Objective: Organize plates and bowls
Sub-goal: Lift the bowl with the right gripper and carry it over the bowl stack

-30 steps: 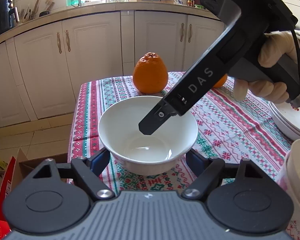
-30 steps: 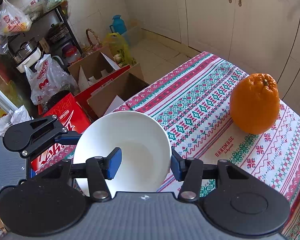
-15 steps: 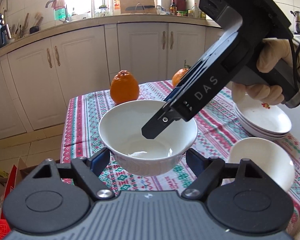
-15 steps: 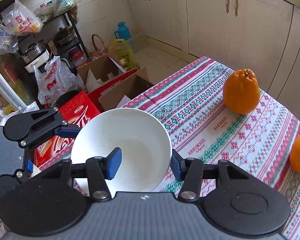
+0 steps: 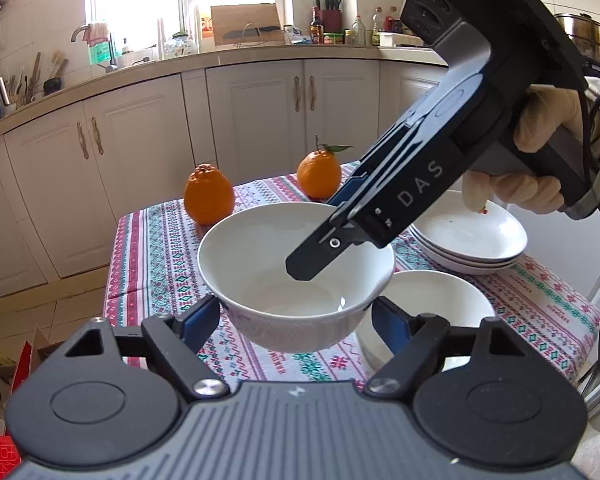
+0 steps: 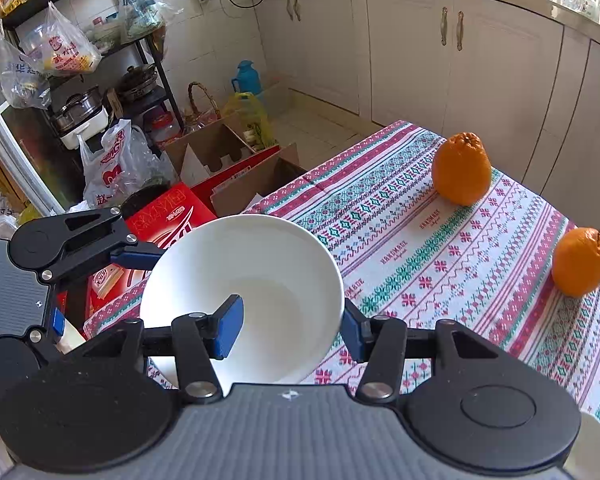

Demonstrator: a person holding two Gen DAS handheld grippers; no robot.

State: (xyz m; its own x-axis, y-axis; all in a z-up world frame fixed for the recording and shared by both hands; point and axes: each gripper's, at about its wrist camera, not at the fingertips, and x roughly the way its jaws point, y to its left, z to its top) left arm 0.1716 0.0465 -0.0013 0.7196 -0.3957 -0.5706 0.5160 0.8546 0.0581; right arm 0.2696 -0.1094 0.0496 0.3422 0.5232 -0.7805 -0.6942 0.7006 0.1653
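A white bowl (image 5: 260,248) hangs in the air over the near left part of the patterned tablecloth (image 5: 156,248). My left gripper (image 5: 296,320) is shut on its lower body, a blue pad against each side. From the upper right, my right gripper (image 5: 300,268) reaches in and pinches the rim. In the right wrist view the bowl (image 6: 268,264) has one pad inside and one outside, the right gripper (image 6: 292,324) shut on its wall. A second white bowl (image 5: 432,300) sits on the cloth just behind and right. A stack of white plates (image 5: 468,236) lies beyond it.
Two oranges (image 5: 209,196) (image 5: 319,174) stand at the far end of the table. A gloved hand (image 5: 540,128) holds the right gripper's handle. Cardboard boxes (image 6: 220,152) and bags crowd the floor beside the table's edge. Kitchen cabinets (image 5: 260,112) line the back.
Both grippers rose and drew back with the bowl held between them. The oranges now look farther off, and the plate stack and second bowl have come into the left wrist view.
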